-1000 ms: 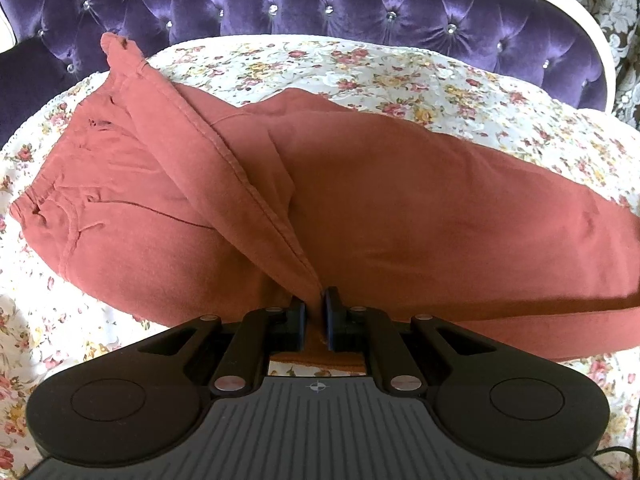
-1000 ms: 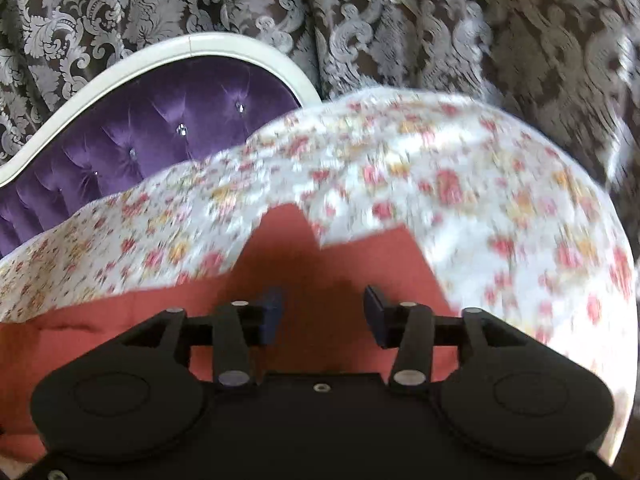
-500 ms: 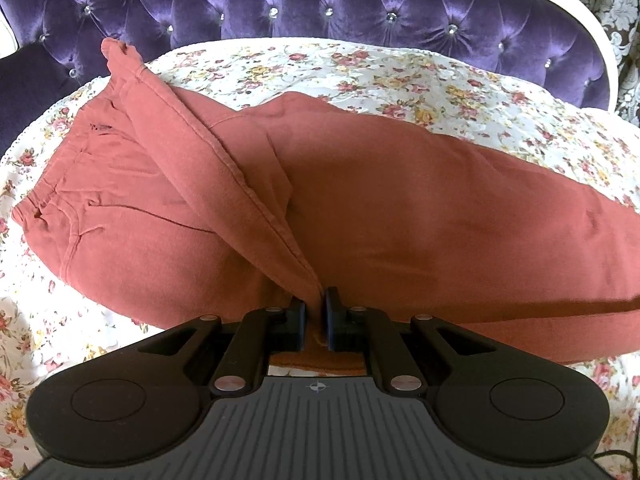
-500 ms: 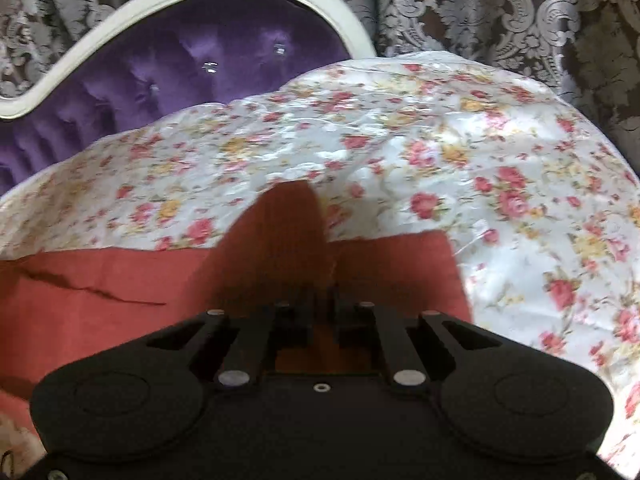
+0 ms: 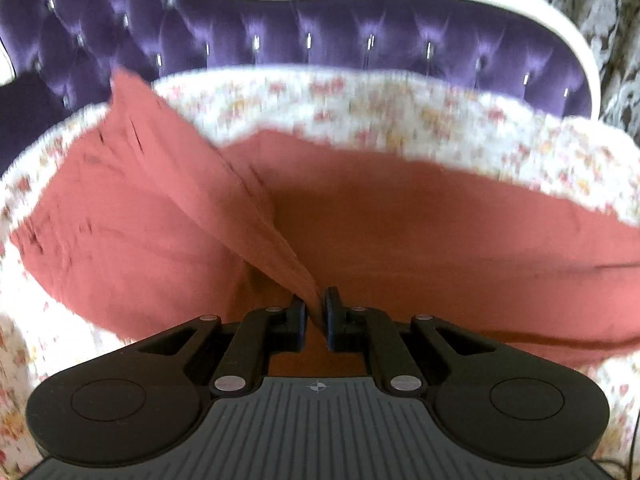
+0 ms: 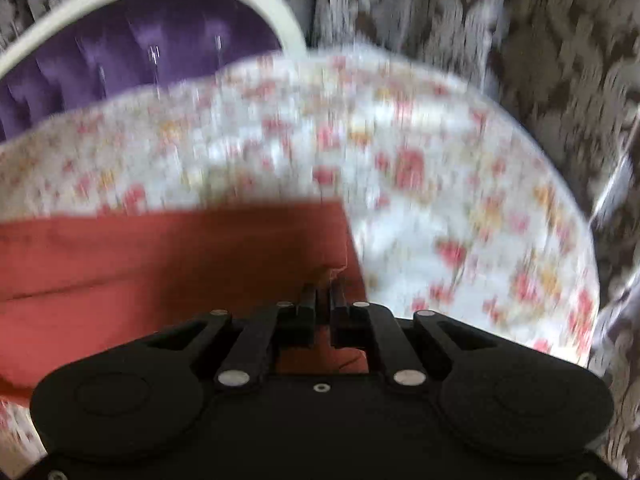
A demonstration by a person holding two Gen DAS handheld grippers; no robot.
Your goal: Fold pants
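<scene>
Pinching raised fold of rust-red pants (image 5: 400,220), left gripper (image 5: 315,312) clamped tight. Right gripper (image 6: 323,300) nipped on hem corner (frames blurred). Pants spread across floral bedsheet (image 5: 440,120), purple tufted headboard (image 5: 280,32) behind.

The left tool (image 5: 315,314) points steeply down, its jaws pinched tight on a fold of the pants (image 5: 400,232) rising toward 11 o'clock. The right tool (image 6: 322,306) also tilts downward, jaws clamped on cloth at the pants' hem corner.
</scene>
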